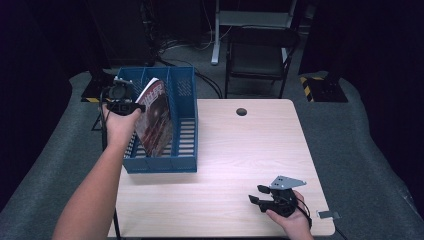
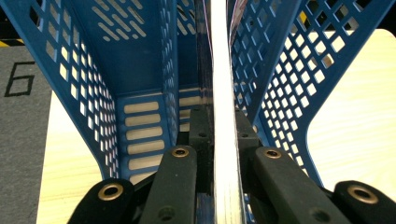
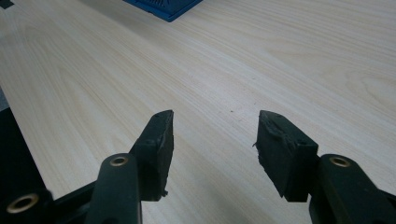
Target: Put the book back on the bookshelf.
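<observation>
The table (image 1: pixel 240 150) is bare around the blue file rack (image 1: pixel 182 125). A magazine (image 1: pixel 155 117) is held tilted in the rack's middle slot, clamped by the left gripper (image 2: pixel 219 140); released so, it could slump. The right gripper (image 3: pixel 215 135) is parked wide, empty.

We note a pale wood-grain table (image 1: pixel 240 150) with a dark round cable hole (image 1: pixel 241 111) near its far edge. A small grey metal tab (image 1: pixel 327 215) sits at the near right corner. Grey carpet (image 1: pixel 350 150) covers the floor, curving around the table. Beyond the far edge stands a black folding chair (image 1: pixel 260 55); behind it, a white desk frame (image 1: pixel 250 20). Cables (image 1: pixel 175 47) trail on the floor at far left. Black-and-yellow hazard tape (image 1: pixel 306 86) marks a base at far right. The surroundings are dark; light falls mainly on the table.
</observation>
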